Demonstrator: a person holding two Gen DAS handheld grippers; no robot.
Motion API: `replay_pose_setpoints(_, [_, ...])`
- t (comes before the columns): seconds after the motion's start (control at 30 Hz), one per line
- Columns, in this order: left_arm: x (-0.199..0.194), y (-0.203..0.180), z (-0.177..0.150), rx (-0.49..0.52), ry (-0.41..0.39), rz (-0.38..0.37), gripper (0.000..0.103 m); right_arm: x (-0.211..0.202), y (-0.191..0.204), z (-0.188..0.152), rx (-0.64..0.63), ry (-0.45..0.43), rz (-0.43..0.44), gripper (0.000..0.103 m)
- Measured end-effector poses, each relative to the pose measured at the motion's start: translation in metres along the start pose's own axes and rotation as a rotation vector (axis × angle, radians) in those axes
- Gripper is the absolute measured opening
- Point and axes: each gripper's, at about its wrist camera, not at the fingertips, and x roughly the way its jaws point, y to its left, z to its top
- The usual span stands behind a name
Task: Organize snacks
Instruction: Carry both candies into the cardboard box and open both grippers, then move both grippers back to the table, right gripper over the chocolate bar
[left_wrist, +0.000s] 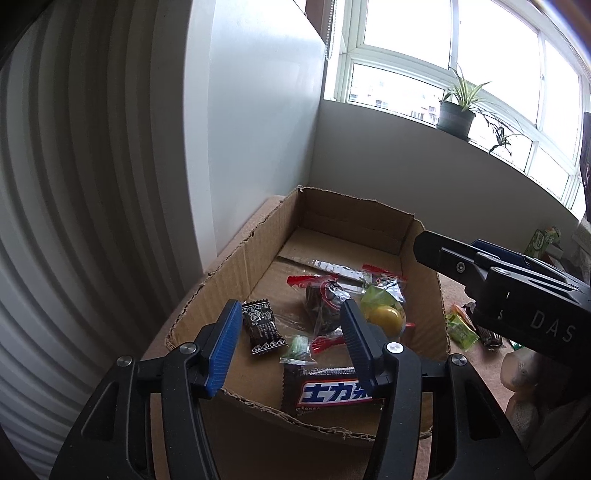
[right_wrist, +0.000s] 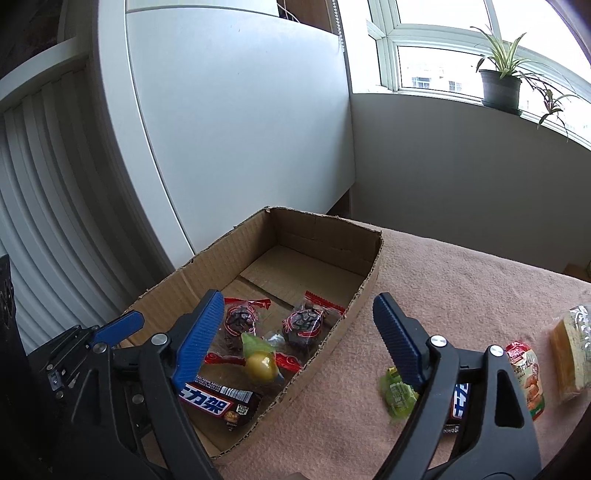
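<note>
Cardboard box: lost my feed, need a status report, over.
Left gripper and right gripper open, empty, over brown cardboard box. Yellow round candy and chocolate bar inside. Green wrapped candy still on pink cloth. Nothing blocking.

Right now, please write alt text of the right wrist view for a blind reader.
An open right gripper hangs empty over a cardboard box holding a chocolate bar, a yellow candy and two dark wrapped snacks. More snacks lie on the pink cloth beside it.
</note>
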Motion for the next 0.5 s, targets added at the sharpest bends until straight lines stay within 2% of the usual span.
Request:
replay_pose_setpoints(0.2, [-0.004, -0.011, 0.002, 0.009, -0.018, -0.021, 0.057, -0.016, -0.028, -0.001, 0.016, -0.013, -0.042, 0.093])
replay_pose_setpoints(0.5, [-0.01, -0.042, 0.005, 0.041, -0.043, -0.065, 0.061, -0.048, -0.099, -0.005, 0.128, -0.032, -0.092, 0.097])
